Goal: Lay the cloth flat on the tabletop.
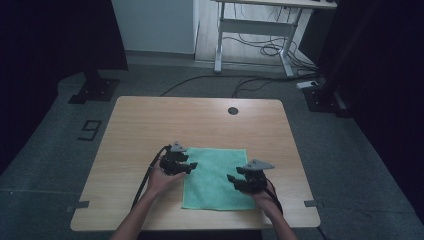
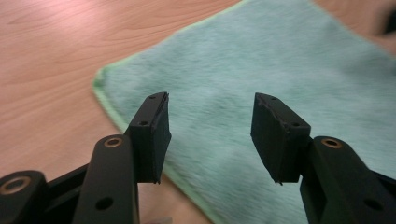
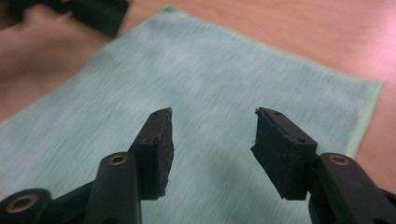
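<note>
A: What is seen in the high view?

B: A green microfibre cloth point(image 1: 216, 178) is laid flat on the near half of the wooden table point(image 1: 150, 125). The left gripper point(image 1: 190, 166) is held at the cloth's left edge, and the right gripper point(image 1: 233, 179) is held over the near right part of the cloth.

A: And in the left gripper view?

B: The jaws of the left gripper point(image 2: 210, 128) are spread wide and nothing is held between them. The cloth point(image 2: 261, 70) is seen under and beyond them, with one corner near the left jaw.

A: And in the right gripper view?

B: The right gripper point(image 3: 212, 140) is also wide open and empty. The cloth point(image 3: 210, 79) lies below it, and whether it is touched cannot be told.
</note>
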Action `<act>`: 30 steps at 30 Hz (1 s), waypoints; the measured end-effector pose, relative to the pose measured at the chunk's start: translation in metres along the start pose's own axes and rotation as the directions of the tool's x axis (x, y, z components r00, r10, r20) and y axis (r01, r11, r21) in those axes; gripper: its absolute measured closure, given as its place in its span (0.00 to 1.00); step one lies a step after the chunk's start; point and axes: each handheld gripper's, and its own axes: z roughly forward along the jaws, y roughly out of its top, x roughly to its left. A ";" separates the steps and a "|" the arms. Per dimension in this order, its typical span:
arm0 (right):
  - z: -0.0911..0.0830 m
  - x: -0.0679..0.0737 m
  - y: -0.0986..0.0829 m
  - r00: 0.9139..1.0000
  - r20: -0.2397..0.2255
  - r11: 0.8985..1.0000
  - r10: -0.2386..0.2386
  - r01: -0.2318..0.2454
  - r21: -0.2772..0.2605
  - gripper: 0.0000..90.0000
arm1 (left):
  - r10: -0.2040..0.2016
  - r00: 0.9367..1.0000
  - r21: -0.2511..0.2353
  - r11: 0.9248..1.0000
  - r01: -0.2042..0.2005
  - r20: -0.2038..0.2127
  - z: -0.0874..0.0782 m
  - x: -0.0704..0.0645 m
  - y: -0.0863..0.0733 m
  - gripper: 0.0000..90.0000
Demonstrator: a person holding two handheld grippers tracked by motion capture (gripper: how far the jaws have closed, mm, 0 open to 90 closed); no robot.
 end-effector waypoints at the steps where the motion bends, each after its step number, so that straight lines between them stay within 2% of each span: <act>1: 0.007 -0.002 0.005 1.000 0.015 1.000 0.000 0.000 0.000 0.51 | 0.002 1.000 0.003 1.000 -0.002 0.015 0.001 -0.004 -0.001 0.52; 2: 0.014 -0.005 0.009 1.000 0.025 1.000 -0.004 0.004 0.006 0.50 | 0.002 1.000 0.003 1.000 -0.002 0.015 0.001 -0.004 -0.001 0.51; 3: 0.023 -0.008 0.013 1.000 0.028 1.000 0.009 -0.009 0.013 0.50 | 0.007 0.999 0.014 1.000 -0.008 0.052 0.006 -0.013 -0.005 0.51; 4: 0.031 -0.011 0.015 0.999 0.029 0.999 0.025 -0.025 0.020 0.50 | 0.007 0.999 0.014 1.000 -0.008 0.052 0.006 -0.013 -0.005 0.50; 5: 0.039 -0.014 0.016 0.998 0.042 0.999 0.038 -0.039 0.032 0.50 | 0.022 0.998 0.030 0.999 -0.024 0.056 0.011 -0.020 -0.009 0.50; 6: 0.039 -0.014 0.016 0.998 0.042 0.999 0.038 -0.039 0.032 0.50 | 0.022 0.998 0.030 0.999 -0.024 0.056 0.011 -0.020 -0.009 0.50; 8: 0.058 -0.022 0.016 0.995 0.071 0.995 0.063 -0.068 0.074 0.50 | 0.023 0.998 0.046 0.999 -0.026 0.052 0.014 -0.026 -0.016 0.50; 10: 0.063 -0.024 0.014 0.994 0.082 0.995 0.072 -0.078 0.067 0.51 | 0.034 0.999 0.057 0.998 -0.036 0.039 0.015 -0.027 -0.020 0.50; 12: 0.063 -0.026 0.014 0.993 0.088 0.995 0.078 -0.083 0.061 0.51 | 0.037 0.999 0.071 0.997 -0.039 0.028 0.017 -0.027 -0.024 0.50; 14: 0.063 -0.029 0.014 0.990 0.123 0.995 0.069 -0.076 0.059 0.51 | 0.043 0.999 0.062 0.997 -0.045 0.025 0.016 -0.027 -0.026 0.50; 15: 0.063 -0.029 0.014 0.990 0.123 0.995 0.069 -0.076 0.059 0.51 | 0.041 0.999 0.057 0.997 -0.042 0.024 0.016 -0.027 -0.027 0.50; 16: 0.063 -0.032 0.014 0.987 0.130 0.994 0.090 -0.098 0.051 0.52 | 0.054 0.998 0.055 0.997 -0.055 0.020 0.015 -0.028 -0.028 0.50; 18: 0.062 -0.034 0.014 0.986 0.140 0.994 0.089 -0.097 0.053 0.52 | 0.067 0.998 0.061 0.996 -0.068 0.020 0.014 -0.029 -0.029 0.50; 23: 0.060 -0.035 0.014 0.986 0.142 0.994 0.088 -0.096 0.054 0.52 | 0.064 0.998 0.068 0.996 -0.065 0.006 0.011 -0.026 -0.028 0.50; 26: 0.049 -0.012 0.022 0.993 0.097 0.997 0.071 -0.072 0.009 0.53 | 0.056 0.998 0.008 0.998 -0.056 -0.023 0.010 -0.017 -0.011 0.50; 27: 0.049 -0.012 0.022 0.993 0.097 0.997 0.071 -0.072 0.009 0.53 | 0.056 0.998 0.008 0.998 -0.056 -0.023 0.010 -0.017 -0.011 0.50; 28: 0.047 0.014 0.026 0.999 0.050 1.000 0.004 -0.005 0.019 0.52 | 0.051 0.998 0.005 0.999 -0.051 -0.037 0.014 -0.013 -0.002 0.50; 29: 0.047 0.022 0.027 0.999 0.040 1.000 -0.016 0.015 0.026 0.52 | 0.014 0.999 0.009 1.000 -0.014 -0.029 0.021 -0.003 0.009 0.50; 30: 0.047 0.022 0.027 0.999 0.040 1.000 -0.016 0.015 0.026 0.52 | 0.014 0.999 0.009 1.000 -0.014 -0.029 0.021 -0.003 0.009 0.50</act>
